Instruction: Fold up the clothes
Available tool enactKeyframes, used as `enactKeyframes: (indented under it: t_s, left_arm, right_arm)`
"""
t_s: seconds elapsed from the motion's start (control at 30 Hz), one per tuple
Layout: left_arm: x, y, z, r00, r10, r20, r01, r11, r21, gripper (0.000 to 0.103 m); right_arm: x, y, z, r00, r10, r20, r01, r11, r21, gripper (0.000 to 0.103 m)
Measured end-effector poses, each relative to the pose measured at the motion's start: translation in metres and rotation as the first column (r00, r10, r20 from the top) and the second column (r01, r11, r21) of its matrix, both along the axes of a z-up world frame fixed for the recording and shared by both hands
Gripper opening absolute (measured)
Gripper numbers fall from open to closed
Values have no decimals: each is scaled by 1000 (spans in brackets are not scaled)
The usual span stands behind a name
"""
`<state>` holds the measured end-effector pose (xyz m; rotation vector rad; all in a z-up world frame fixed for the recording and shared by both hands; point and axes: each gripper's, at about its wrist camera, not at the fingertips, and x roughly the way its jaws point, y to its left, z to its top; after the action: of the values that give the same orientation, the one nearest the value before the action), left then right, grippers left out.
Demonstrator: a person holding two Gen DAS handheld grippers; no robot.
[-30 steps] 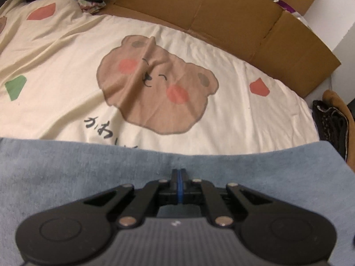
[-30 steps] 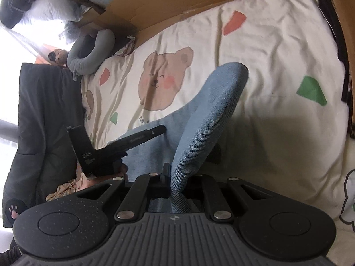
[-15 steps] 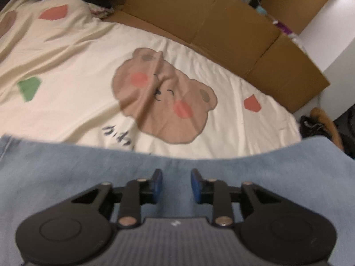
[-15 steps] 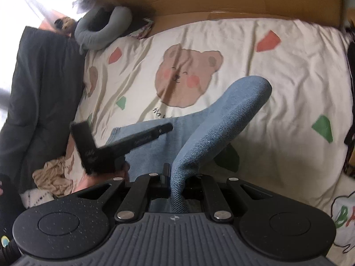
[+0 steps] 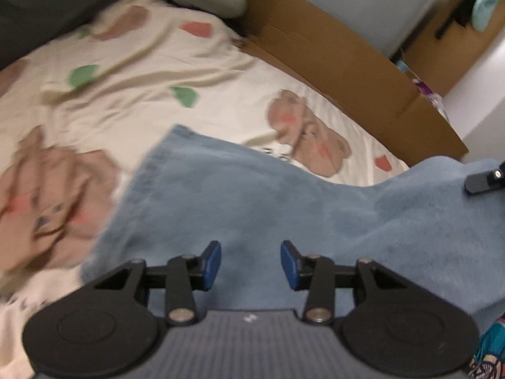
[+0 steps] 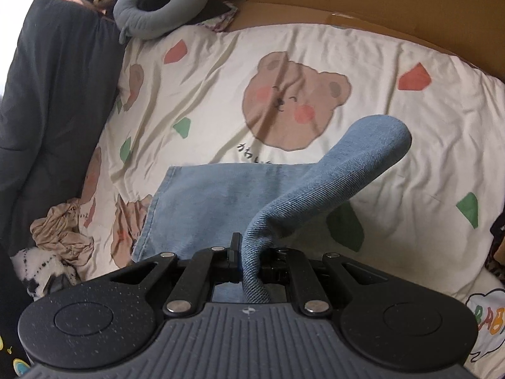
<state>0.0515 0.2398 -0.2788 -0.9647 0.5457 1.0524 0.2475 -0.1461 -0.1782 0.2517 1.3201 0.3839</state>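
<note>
The right tongs [image 6: 252, 252] are clamping a bunched edge of the blue denim garment [image 6: 221, 195], and from that grip a rounded fold of cloth is arching up and away to the right, clear of the bed sheet [image 6: 394, 189]. The left tongs [image 5: 250, 263] are standing wide apart with nothing between the blue pads [image 5: 212, 262] — they are hovering just over the flat part of the same garment, which is lying spread on the bear-print sheet near the bed's front edge. Judging by the raised flap, a fold is under way, with one side being carried over the rest. The next move is probably calling for the right tongs to be laying that flap down squarely on the flat layer — edges matching — while the free tongs are steadying or smoothing the cloth.
</note>
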Motion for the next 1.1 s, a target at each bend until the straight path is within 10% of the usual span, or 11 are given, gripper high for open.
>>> enactKeyframes:
  t_s: [1.1]
  left_arm:
    - [-87,-19,31,936,346,62,-346,938,-16,44]
  right_arm:
    - [29,171,-55,990,116,-82,-114,993,24,8]
